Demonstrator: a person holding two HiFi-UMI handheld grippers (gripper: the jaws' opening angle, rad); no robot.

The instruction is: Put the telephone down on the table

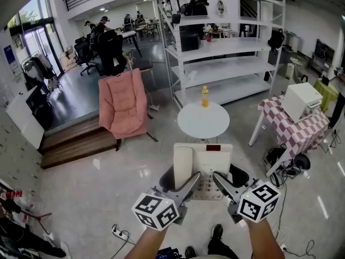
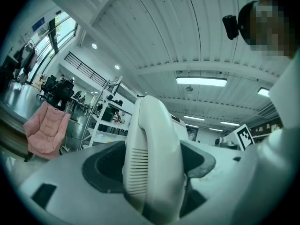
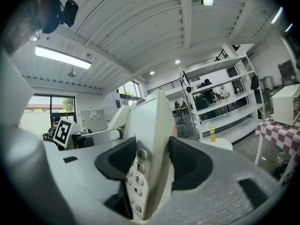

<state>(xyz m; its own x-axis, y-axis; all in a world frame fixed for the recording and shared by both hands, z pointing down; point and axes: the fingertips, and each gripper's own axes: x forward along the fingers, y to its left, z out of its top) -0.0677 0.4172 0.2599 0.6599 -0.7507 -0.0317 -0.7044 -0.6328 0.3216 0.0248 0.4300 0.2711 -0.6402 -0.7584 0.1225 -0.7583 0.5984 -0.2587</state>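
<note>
A white desk telephone [image 1: 211,156] hangs in the air between both grippers, above the floor and in front of a round white table [image 1: 204,124]. Its handset [image 1: 183,165] rests in the cradle on the left side. My left gripper [image 1: 187,190] is shut on the handset side; in the left gripper view the handset [image 2: 152,163] fills the space between the dark pads [image 2: 101,165]. My right gripper [image 1: 223,186] is shut on the keypad edge, and the right gripper view shows the telephone's keypad [image 3: 137,177] pinched between the jaws.
An orange bottle [image 1: 205,96] stands on the round table's far side. A pink chair [image 1: 123,104] sits to the left, white shelving [image 1: 226,53] behind, and a checkered table [image 1: 297,127] with a white box [image 1: 302,100] to the right. Cables and a power strip [image 1: 121,233] lie on the floor.
</note>
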